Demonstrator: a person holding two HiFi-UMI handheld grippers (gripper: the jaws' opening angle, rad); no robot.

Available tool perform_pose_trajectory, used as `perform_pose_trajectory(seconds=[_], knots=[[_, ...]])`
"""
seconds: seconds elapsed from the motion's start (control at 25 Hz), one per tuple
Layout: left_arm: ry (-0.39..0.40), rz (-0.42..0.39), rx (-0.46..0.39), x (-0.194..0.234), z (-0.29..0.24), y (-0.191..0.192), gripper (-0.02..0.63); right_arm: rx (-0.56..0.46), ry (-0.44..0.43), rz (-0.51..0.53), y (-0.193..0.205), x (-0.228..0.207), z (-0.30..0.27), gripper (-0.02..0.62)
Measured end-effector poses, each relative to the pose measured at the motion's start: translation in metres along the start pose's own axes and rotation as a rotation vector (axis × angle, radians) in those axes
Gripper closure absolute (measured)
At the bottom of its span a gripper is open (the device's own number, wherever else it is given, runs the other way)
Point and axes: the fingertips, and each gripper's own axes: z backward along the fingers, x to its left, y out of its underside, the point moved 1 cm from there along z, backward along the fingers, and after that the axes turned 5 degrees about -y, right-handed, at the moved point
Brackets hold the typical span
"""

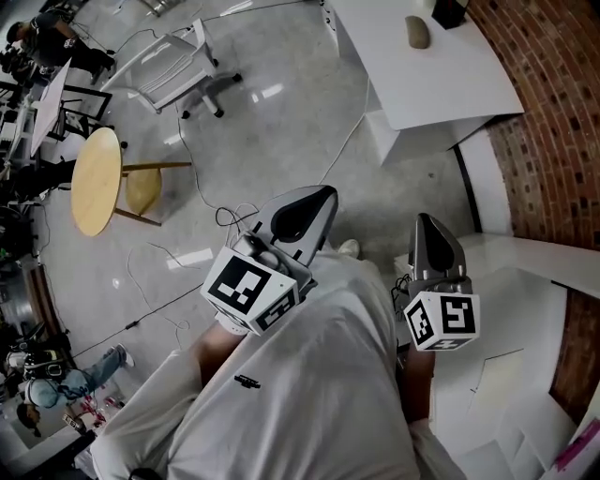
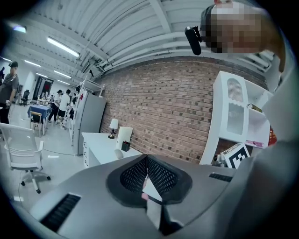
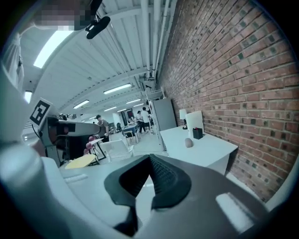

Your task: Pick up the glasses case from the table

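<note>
The only print in view is the black-and-white square marker pattern on each gripper's cube and a small dark logo (image 1: 247,381) on the person's white shirt (image 1: 309,403), which is too small to read.

The left gripper (image 2: 146,158) and the right gripper (image 3: 149,158) are held side by side in front of the chest, above the floor. Each has its jaws pressed together with nothing between them.

The grey-brown oval glasses case (image 1: 417,31) lies on the long white rectangular table (image 1: 450,89). It sits toward the table's far end, about midway between the long edges, near a small black holder (image 1: 448,11). It is well apart from both grippers. A white table lamp (image 2: 113,125) and an upright white panel (image 2: 124,137) stand at that same end. One long edge of the table runs along the red brick wall (image 1: 553,141).

The glossy grey concrete floor (image 1: 281,122) carries thin loose cables (image 1: 187,159), a round pale-wood side table (image 1: 97,180) and a white swivel chair (image 1: 173,66). A white shelf unit (image 2: 233,116) stands against the brick. Overhead is a white ribbed ceiling with strip lights (image 3: 117,88), and several people (image 3: 140,116) stand far down the hall.
</note>
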Motion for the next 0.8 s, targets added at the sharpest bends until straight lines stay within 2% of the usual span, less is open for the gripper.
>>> perform_pose_trajectory(seconds=[0.16, 0.44, 0.8], knots=[[-0.030, 0.012, 0.013, 0.005, -0.005, 0.002, 0.598, 0.025, -0.021, 0.018, 0.004, -0.006, -0.012, 0.588], [-0.057, 0.031, 0.020, 0.024, -0.021, -0.003, 0.598, -0.015, -0.066, -0.005, -0.011, -0.008, -0.033, 0.586], [-0.032, 0.065, 0.035, 0.079, -0.079, -0.024, 0.598, 0.030, -0.021, 0.022, -0.030, -0.028, -0.105, 0.586]])
